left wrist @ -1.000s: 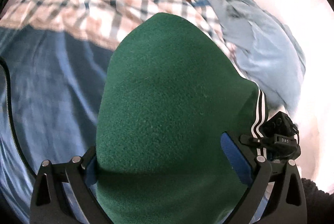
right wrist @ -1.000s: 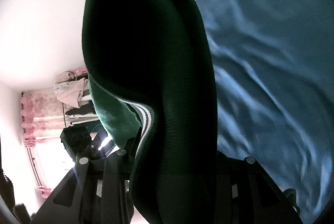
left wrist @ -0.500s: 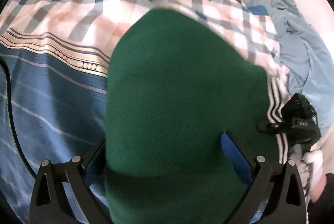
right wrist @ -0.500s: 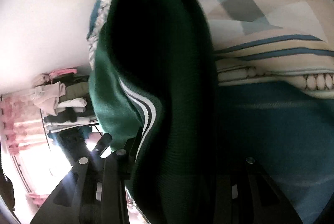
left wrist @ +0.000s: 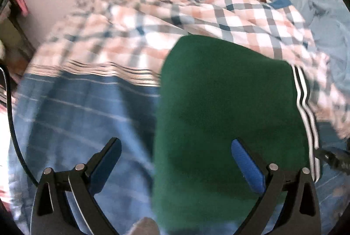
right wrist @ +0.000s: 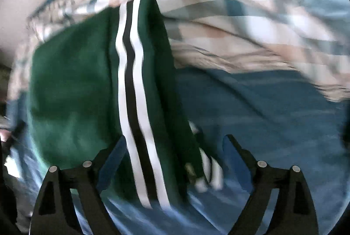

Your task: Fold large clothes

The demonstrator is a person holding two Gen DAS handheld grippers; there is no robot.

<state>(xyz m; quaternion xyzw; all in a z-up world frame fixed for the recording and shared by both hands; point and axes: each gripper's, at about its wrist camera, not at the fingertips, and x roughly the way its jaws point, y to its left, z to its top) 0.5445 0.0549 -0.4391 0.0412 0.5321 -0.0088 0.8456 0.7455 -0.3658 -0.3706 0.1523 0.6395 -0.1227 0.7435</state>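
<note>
1. Both grippers have let go since half a second ago: the left gripper (left wrist: 175, 154) and right gripper (right wrist: 175, 147) were clamped on the green garment (left wrist: 227, 116) and now stand with fingers wide apart, nothing between the pads
2. That garment now lies folded on the blue bedsheet (left wrist: 76, 116), its far edge against the checked quilt (left wrist: 196, 16); before, it hung in front of both cameras
3. From the left wrist view, the right blue pad (left wrist: 247, 167) shows over the green cloth, while the left pad sits over bare sheet (whether either touches fabric cannot be told)
4. From the right wrist view, the white and black stripes (right wrist: 133, 103) run down the garment's ribbed edge between the fingers; a smaller striped piece near (right wrist: 207, 171) is too blurred to name
5. Both views are smeared by motion, so the quilt's pattern and the sheet's creases are soft
6. A pale blue garment (left wrist: 328, 22) lies bunched at the far right, cut by the lens edge
7. A dark shape at the left view's right rim, (left wrist: 334, 158), is cut off and hard to identify
</note>
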